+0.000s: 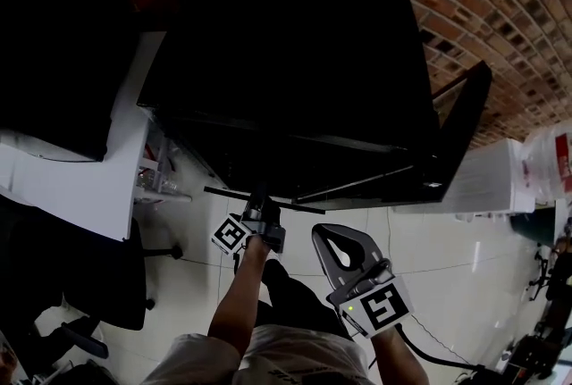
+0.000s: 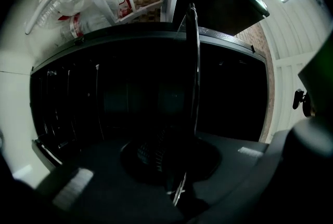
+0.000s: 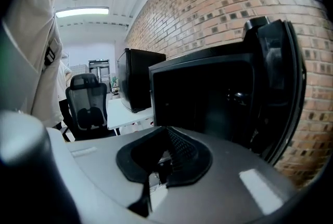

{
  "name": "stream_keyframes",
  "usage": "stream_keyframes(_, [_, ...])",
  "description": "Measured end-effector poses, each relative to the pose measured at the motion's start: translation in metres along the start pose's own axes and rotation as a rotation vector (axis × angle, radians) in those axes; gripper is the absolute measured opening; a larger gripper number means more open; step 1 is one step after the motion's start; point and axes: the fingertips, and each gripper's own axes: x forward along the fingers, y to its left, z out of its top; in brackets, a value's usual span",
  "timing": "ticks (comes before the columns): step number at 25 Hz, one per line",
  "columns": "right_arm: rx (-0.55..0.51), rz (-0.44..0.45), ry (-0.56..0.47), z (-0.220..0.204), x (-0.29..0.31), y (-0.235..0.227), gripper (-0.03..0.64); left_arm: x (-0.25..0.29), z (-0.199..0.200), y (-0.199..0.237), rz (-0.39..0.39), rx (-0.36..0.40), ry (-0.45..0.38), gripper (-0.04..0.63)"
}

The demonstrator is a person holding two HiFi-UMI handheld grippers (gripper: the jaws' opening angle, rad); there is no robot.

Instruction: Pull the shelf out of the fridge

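Observation:
From above, the black fridge (image 1: 295, 62) stands against the brick wall with its door (image 1: 460, 133) swung open to the right. A thin dark wire shelf (image 1: 223, 193) juts out of its front. My left gripper (image 1: 262, 213) is shut on the shelf's front edge. In the left gripper view the shelf's wire rim (image 2: 193, 72) runs straight up from between the jaws of the left gripper (image 2: 174, 166), across the dark fridge interior (image 2: 130, 98). My right gripper (image 1: 332, 242) hangs back to the right, shut and empty, facing the fridge (image 3: 208, 98) and its door (image 3: 276, 82).
A white desk (image 1: 89, 178) and a black office chair (image 1: 116, 285) stand to the left. A white box (image 1: 487, 182) and water bottles (image 1: 554, 160) are to the right, past the door. The floor in front is pale tile (image 1: 447, 267).

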Motion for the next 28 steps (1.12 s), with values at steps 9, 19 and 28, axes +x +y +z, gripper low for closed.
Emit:
stream_keyframes(9, [-0.004,-0.018,-0.053,0.007,-0.032,0.032,0.005,-0.041,-0.005,-0.035,-0.084,0.03,0.027,0.015])
stream_keyframes(19, [-0.019,-0.07,-0.126,0.024,-0.065,0.061,0.005,-0.092,-0.015,-0.102,-0.176,0.008,0.064,0.017])
stream_keyframes(28, [-0.041,-0.097,-0.224,0.05,-0.095,0.107,0.005,-0.156,-0.009,-0.176,-0.259,0.011,0.062,0.018])
